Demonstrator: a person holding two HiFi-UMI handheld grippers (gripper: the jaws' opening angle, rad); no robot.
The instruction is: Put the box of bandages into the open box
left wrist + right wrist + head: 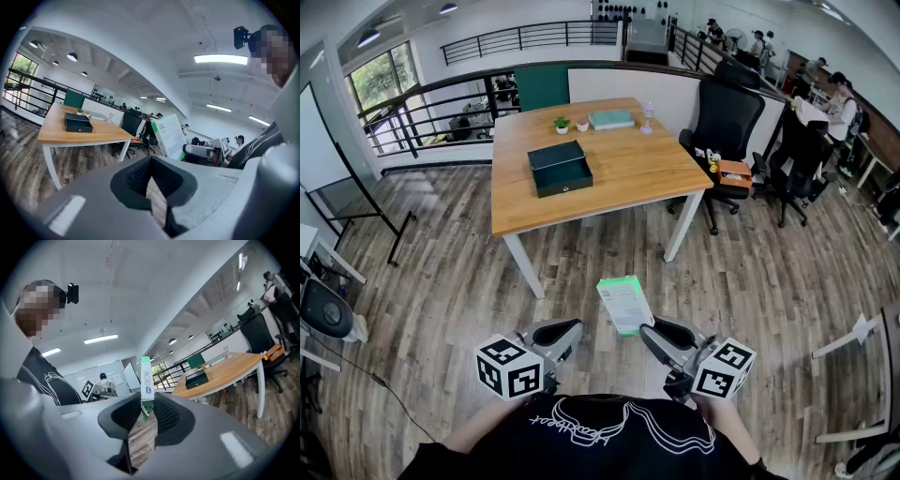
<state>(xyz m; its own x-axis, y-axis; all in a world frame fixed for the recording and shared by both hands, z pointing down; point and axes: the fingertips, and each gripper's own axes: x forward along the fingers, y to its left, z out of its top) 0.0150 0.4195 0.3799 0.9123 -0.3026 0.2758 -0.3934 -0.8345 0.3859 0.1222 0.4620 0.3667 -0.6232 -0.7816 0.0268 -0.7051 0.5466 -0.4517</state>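
Note:
The box of bandages (625, 302) is a flat white carton with a green end. It is held upright over the wooden floor, with my right gripper (651, 331) shut on its lower edge. In the right gripper view the carton (146, 380) stands edge-on between the pads. The left gripper view shows its printed face (169, 135) off to the right. My left gripper (572, 329) is shut on nothing, close to my body. The open box (560, 167) is black and sits on the wooden table (628, 173) well ahead of both grippers; it also shows small as the black box (78, 123) and the black box (197, 378).
On the table's far side are a small plant (562, 123), a teal book (610, 119) and a small glass (648, 117). Black office chairs (727, 117) stand to its right. A railing (422, 112) runs behind, and a stand's legs (394, 234) are at left.

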